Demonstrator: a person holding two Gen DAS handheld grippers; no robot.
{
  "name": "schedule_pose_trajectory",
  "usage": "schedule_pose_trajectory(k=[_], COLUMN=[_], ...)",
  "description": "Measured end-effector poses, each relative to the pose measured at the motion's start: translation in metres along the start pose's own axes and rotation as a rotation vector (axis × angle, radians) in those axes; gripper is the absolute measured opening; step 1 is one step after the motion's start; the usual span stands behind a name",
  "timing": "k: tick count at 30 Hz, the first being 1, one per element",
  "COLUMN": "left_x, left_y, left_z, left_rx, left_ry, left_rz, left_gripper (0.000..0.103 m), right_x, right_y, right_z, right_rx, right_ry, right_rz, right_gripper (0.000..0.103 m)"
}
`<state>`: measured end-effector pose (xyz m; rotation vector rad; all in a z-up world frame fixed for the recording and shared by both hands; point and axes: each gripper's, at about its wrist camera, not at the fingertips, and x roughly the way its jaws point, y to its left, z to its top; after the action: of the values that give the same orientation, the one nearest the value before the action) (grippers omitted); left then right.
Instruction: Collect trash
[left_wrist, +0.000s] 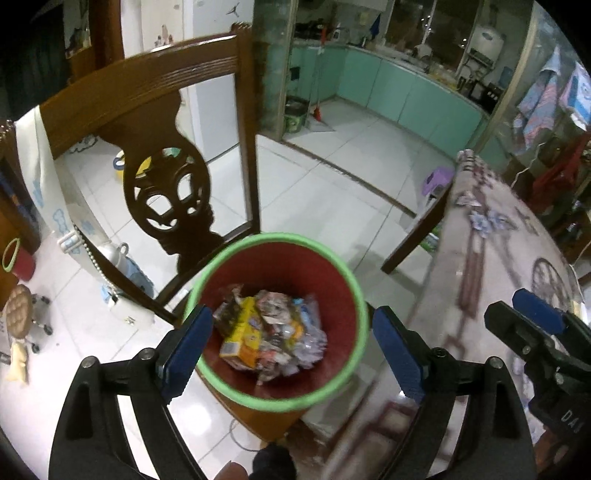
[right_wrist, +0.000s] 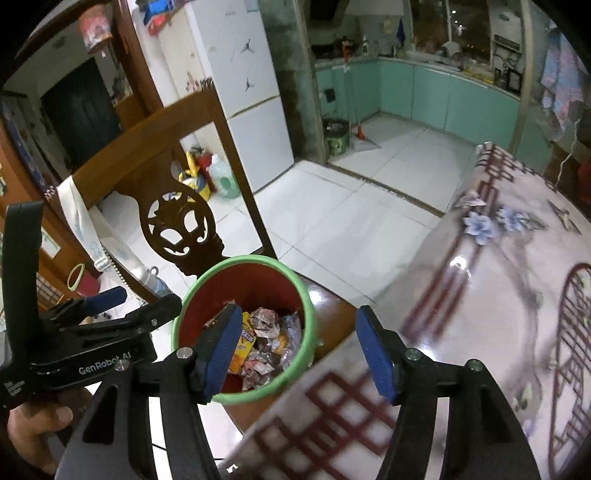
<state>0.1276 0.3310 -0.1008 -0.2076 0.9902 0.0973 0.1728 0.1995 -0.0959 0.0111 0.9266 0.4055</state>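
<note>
Left wrist view showed the left gripper spread wide with nothing between its blue pads, hanging above a red bin with a green rim. The bin sat on the wooden seat of a carved brown chair, close beside the edge of the worktop, which wore a glossy flowered cover. Inside the bin lay the trash: a yellow carton, crumpled paper and clear plastic wrappers, piled on the bottom. At the right edge of this view the right gripper showed side-on.

Right wrist view had the right gripper also wide open and empty, its left pad over the bin and its right pad over the worktop. The trash was visible in the bin here too. The left gripper appeared at the left, held in a hand. White floor tiles stretched toward a kitchen with pale green cabinets.
</note>
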Motion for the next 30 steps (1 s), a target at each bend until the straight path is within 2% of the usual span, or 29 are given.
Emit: schedule_pose_trajectory(k=[7, 11, 13, 17, 21, 24, 27, 30], left_x=[-0.040, -0.060, -0.069, -0.098, -0.130, -0.154, -0.175, -0.192], left_y=[-0.065, -0.112, -0.131, -0.172, -0.213, -0.236, -0.257, -0.275], left_z=[-0.027, -0.042, -0.046, -0.055, -0.056, -0.054, -0.054, -0.061], left_rx=[0.047, 0.089, 0.106, 0.137, 0.164, 0.172, 0.196, 0.220], left_ry=[-0.044, -0.070, -0.091, -0.176, -0.270, -0.347, -0.411, -0.476], left_rz=[-0.051, -0.108, -0.134, -0.204, -0.253, -0.274, -0.291, -0.257], left_gripper=[0.089, 0.089, 0.102, 0.103, 0.103, 0.103, 0.103, 0.103], right_x=[-0.074, -0.122, -0.149, -0.201, -0.261, -0.303, -0.339, -0.365], right_y=[-0.049, -0.087, -0.109, -0.146, -0.176, -0.187, -0.193, -0.195], right_z=[-0.041, -0.066, -0.080, -0.100, -0.115, -0.120, -0.127, -0.138], right_rx=[0.045, 0.077, 0.093, 0.126, 0.153, 0.149, 0.130, 0.134], right_ry=[-0.063, -0.113, -0.145, -0.218, -0.325, -0.412, -0.497, -0.585], right_rz=[-0.010, -0.061, -0.099, -0.176, -0.268, -0.345, -0.452, -0.523], right_gripper=[0.063, 0.064, 0.066, 0.070, 0.081, 0.086, 0.100, 0.103])
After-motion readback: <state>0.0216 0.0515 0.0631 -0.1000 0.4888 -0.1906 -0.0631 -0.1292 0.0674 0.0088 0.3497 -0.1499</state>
